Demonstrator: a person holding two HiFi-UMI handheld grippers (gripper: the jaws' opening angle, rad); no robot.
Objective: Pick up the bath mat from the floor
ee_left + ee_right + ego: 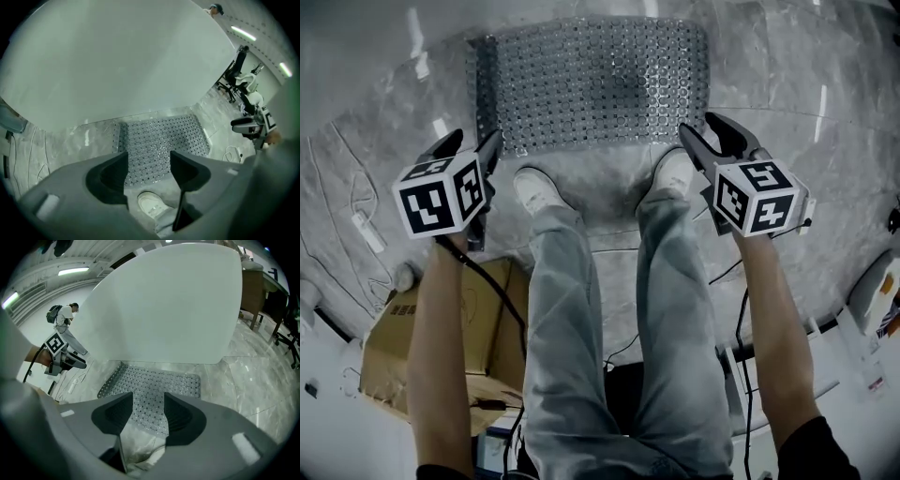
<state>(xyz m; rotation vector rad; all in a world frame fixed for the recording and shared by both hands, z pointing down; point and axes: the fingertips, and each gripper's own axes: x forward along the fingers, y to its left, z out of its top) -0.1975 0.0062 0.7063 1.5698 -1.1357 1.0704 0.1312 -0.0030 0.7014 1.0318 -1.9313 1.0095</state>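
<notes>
The mat (591, 80) lies flat on the marble floor (787, 84), grey and covered in rows of small round holes, just ahead of the person's shoes (539, 187). The left gripper (472, 145) and right gripper (701, 127) hover by its near corners, fingers apart, gripping nothing.

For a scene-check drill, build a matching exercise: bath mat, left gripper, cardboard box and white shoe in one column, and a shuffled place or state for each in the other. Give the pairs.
1 bath mat
2 left gripper
3 cardboard box
4 white shoe

a jaws apart, gripping nothing
b dotted with round bumps, lying flat on the floor
c close to the mat's near edge, not on it
d brown, at the head view's lower left

Pairs: 1-b, 2-a, 3-d, 4-c
</notes>
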